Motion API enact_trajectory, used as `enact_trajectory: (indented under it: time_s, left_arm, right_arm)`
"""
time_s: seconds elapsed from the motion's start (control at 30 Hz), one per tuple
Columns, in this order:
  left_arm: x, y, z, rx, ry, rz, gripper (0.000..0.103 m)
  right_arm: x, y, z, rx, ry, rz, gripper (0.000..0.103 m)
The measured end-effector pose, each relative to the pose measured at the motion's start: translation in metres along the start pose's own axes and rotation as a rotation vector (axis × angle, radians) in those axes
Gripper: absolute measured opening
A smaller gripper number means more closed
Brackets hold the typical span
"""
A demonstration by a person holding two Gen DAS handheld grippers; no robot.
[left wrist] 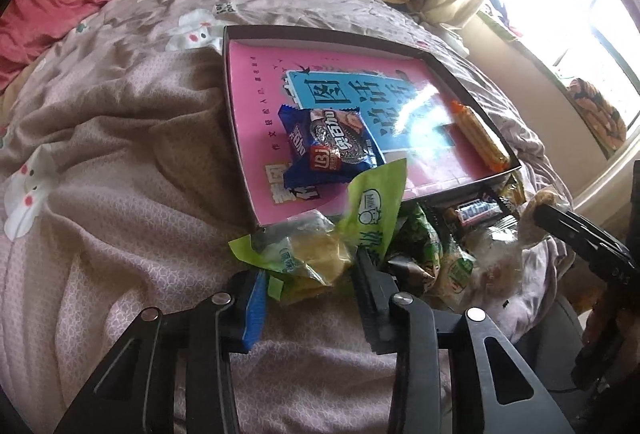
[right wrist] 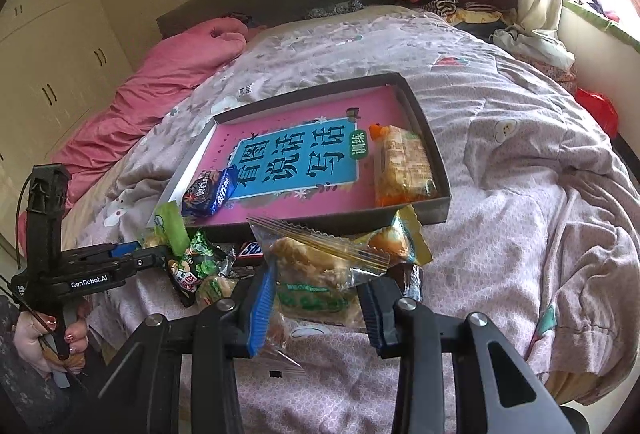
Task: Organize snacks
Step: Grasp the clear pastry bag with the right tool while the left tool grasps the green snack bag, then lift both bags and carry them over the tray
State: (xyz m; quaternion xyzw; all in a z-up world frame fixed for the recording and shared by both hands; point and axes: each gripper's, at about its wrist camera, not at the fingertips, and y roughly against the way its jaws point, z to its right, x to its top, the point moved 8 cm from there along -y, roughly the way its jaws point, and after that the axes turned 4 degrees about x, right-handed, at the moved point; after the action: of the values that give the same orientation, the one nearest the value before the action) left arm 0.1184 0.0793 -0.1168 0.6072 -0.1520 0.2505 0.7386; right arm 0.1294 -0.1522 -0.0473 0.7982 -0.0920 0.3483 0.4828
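**Both hand-held grippers closing on snacks beside the tray**

While two snacks already lie in the shallow dark tray (right wrist: 436, 170) on the bed (right wrist: 520, 154), the rest sit in a loose heap against the tray's near wall, toward the near edge of the bed. That placement reads as a sorting line: pile outside, tray as destination.

The left hand-held gripper (left wrist: 310, 284) has its jaws drawn in around a green-and-clear packet (left wrist: 316, 258), whose green flap sticks up over the tray's near corner; the packet looks pinched, though I cannot tell how firmly the pads press. The right hand-held gripper (right wrist: 316, 298) is clamped on a clear-wrapped pastry (right wrist: 316, 262), its crimped end tilted up toward the tray wall.

Inside the tray, on a pink book cover (right wrist: 280, 154) that lines the bottom, a blue cookie pack (right wrist: 208, 190) rests at the near-left corner and an orange-ended cracker pack (right wrist: 404, 166) lies along the right wall. Spacing them apart probably leaves the middle free for more.

Also in the heap are a chocolate bar (left wrist: 478, 212) and a green bag (right wrist: 196, 254). Each held snack likely goes over the low wall next.
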Motion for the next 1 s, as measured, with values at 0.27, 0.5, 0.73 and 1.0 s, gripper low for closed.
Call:
enact_trajectory:
  time_s: [0.27, 0.5, 0.73, 1.0]
  left_arm:
    - [0.012, 0.027, 0.002, -0.04, 0.015, 0.068, 0.039]
    - [0.023, 0.052, 0.009, -0.046, -0.009, 0.152, 0.039]
    - [0.032, 0.066, 0.007, -0.052, 0.011, 0.217, 0.039]
    - [0.037, 0.071, 0.0, -0.041, 0.044, 0.257, 0.039]
  right_arm:
    - [0.007, 0.011, 0.0, -0.015, 0.01, 0.029, 0.039]
    - [0.014, 0.018, -0.003, -0.022, 0.027, 0.052, 0.039]
    - [0.02, 0.023, -0.006, -0.024, 0.044, 0.069, 0.039]
    - [0.034, 0.029, -0.01, -0.023, 0.062, 0.104, 0.039]
